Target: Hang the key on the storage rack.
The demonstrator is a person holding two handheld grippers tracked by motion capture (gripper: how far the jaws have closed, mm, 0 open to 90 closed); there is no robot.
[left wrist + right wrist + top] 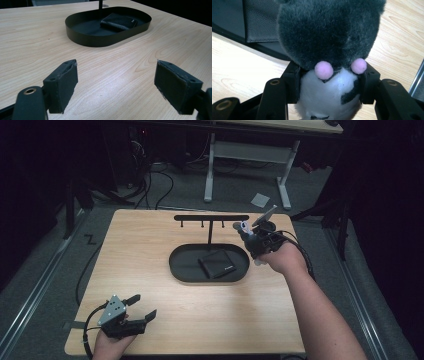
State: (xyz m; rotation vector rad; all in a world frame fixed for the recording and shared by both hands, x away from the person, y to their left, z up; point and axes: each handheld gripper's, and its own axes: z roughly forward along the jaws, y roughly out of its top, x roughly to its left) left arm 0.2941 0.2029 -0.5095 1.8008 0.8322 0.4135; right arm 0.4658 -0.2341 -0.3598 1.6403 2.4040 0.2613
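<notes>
A dark grey and white plush toy (pixel 329 47) with two pink pompoms sits between the pads of my right gripper (pixel 329 85), which is shut on it. In the high view the right gripper (pixel 257 242) holds the plush toy (pixel 245 231) just right of the black oval tray (pixel 182 270), near the end of the black hook rack (pixel 211 218). A black wallet (pixel 217 263) lies in the tray, also seen in the tray (pixel 75 30) as the wallet (pixel 118 22). My left gripper (pixel 140 307) rests at the table's near left edge, open and with nothing in it (pixel 116 85).
The wooden table (pixel 150 245) has bare room left of the tray and along the front. The rack's post stands in the tray's back. A white-legged desk (pixel 250 165) and cables lie on the floor beyond the table.
</notes>
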